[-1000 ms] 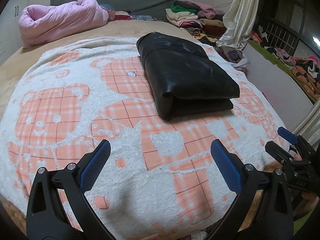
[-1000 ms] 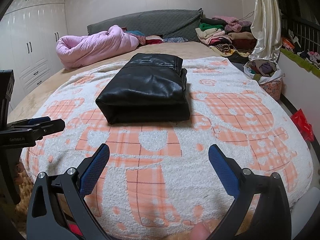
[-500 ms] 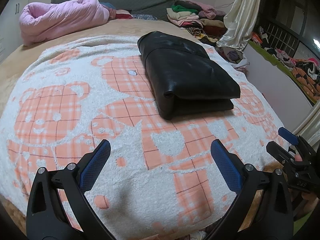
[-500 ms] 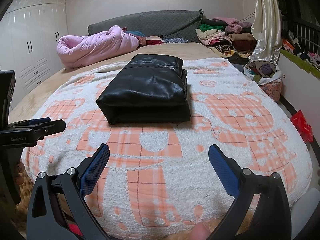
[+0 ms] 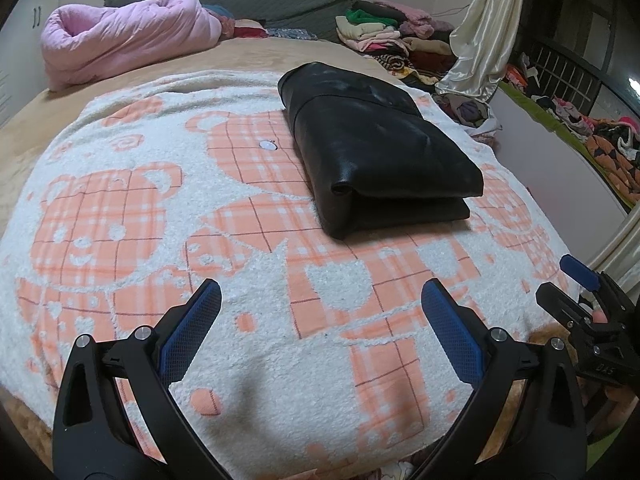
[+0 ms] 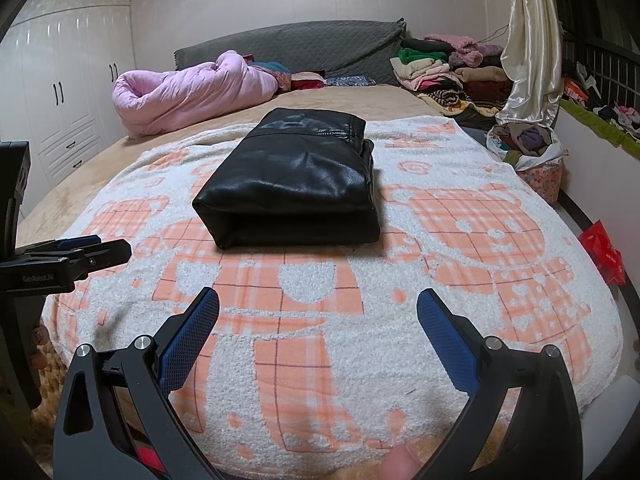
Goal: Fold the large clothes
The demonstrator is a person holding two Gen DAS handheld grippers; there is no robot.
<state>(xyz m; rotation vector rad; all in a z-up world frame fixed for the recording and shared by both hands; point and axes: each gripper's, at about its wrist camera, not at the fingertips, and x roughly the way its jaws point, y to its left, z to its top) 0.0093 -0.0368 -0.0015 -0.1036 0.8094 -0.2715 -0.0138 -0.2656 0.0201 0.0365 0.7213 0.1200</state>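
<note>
My left gripper [image 5: 320, 320] has its jaws spread wide over the near edge of the bed, clamping nothing. My right gripper [image 6: 318, 320] is spread the same way, also empty, low at 6 o'clock in its own view. I hold both back from the work, well apart from the garment, which I judge fits a fold already finished: nothing is left to pinch.

The black leather jacket [image 6: 292, 184] lies folded into a compact rectangular stack, at 12 o'clock from the right gripper and about 1 o'clock from the left. It rests flat on the bear-print blanket [image 5: 120, 216], doubled edge toward me, the layers stacked evenly. A small white disc [image 5: 267, 145] sits on the blanket just beside the jacket at its 9 o'clock. Farther off at 11 o'clock is a pink quilt [image 6: 192, 88].

Against the frames 1 second and half a second back, almost nothing differs: both grippers stay spread, the jacket has not shifted, and the views drift only slightly.
</note>
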